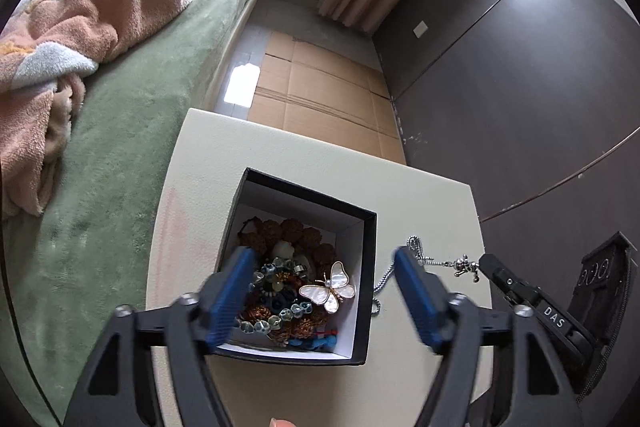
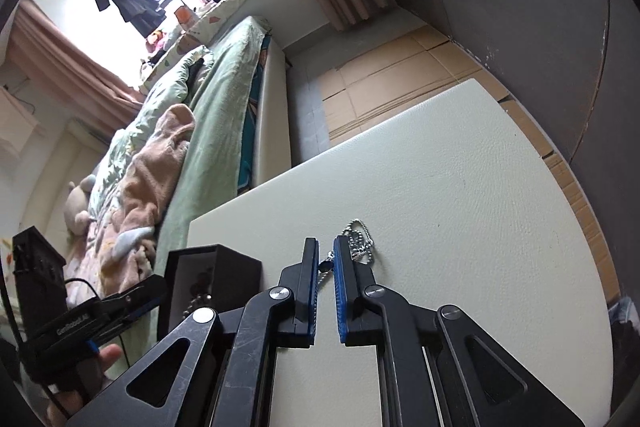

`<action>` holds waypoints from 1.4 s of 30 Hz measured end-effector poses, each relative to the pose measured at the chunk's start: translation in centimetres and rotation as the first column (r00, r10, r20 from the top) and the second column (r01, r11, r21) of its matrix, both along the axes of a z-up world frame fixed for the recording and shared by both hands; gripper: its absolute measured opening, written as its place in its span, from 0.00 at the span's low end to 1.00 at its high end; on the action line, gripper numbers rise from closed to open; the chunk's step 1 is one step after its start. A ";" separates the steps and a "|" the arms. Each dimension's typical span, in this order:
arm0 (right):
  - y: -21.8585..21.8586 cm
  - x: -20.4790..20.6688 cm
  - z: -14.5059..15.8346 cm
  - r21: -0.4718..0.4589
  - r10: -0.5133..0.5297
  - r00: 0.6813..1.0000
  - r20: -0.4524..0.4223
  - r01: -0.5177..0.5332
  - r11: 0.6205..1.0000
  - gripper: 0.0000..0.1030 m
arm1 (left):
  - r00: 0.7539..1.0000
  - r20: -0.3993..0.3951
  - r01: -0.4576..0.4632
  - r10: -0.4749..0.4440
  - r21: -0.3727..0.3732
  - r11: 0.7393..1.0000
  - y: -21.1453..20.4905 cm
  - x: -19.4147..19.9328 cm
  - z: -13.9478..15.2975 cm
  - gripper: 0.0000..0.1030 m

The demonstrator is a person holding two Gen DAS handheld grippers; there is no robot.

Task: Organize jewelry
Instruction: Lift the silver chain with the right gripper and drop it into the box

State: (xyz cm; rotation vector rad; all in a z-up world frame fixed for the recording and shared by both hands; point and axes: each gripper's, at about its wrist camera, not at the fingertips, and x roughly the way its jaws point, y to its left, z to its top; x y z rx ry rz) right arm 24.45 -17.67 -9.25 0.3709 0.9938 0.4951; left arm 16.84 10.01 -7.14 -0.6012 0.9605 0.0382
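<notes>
My left gripper (image 1: 320, 291) hangs spread wide over the open black box (image 1: 370, 227), nothing between its blue pads (image 1: 230, 293); inside lie a mother-of-pearl butterfly brooch (image 1: 329, 289) and beaded bracelets (image 1: 276, 315) (piled together). My right gripper (image 2: 326, 267) is pressed nearly together, pinching the silver ball-chain necklace (image 2: 360, 243) by its small pendant, the rest of the chain lying on the cream table (image 2: 460, 195) just beside the box
</notes>
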 end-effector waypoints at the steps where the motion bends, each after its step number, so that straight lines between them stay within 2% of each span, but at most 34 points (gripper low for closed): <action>1: 0.2 -0.3 0.6 0.005 0.004 1.000 0.014 -0.005 1.000 0.08 | 1.000 0.014 -0.006 0.006 0.003 1.000 0.1 -0.3 0.3 0.83; 7: 0.9 -2.7 5.1 0.024 0.027 0.990 0.141 -0.030 0.999 0.08 | 0.998 0.044 -0.041 0.042 -0.018 0.999 1.3 -1.7 1.4 0.83; 17: 2.2 -5.0 12.9 0.017 0.053 0.956 0.287 -0.060 0.998 0.08 | 0.993 0.096 -0.068 0.068 -0.001 0.998 1.7 -2.7 2.5 0.83; 19: 2.5 -5.2 14.8 0.015 0.057 0.948 0.314 -0.065 0.998 0.08 | 0.992 0.107 -0.069 0.070 -0.006 0.998 1.8 -2.8 2.6 0.87; 22: 3.8 -5.7 17.9 -0.003 0.065 0.929 0.363 -0.069 0.998 0.08 | 0.989 0.129 -0.078 0.079 -0.013 0.997 2.1 -2.9 2.8 0.99; 32: 7.0 -7.9 27.7 -0.056 0.099 0.851 0.515 -0.082 0.995 0.08 | 0.980 0.171 -0.098 0.104 -0.045 0.994 3.9 -3.4 3.4 0.99; 39: 9.5 -9.0 32.1 -0.074 0.113 0.812 0.572 -0.086 0.994 0.08 | 0.973 0.184 -0.128 0.140 -0.076 0.989 5.2 -3.8 3.5 0.99; 42: 10.6 -9.3 33.0 -0.079 0.121 0.800 0.587 -0.092 0.993 0.08 | 0.970 0.192 -0.132 0.147 -0.088 0.987 5.5 -4.0 3.5 0.99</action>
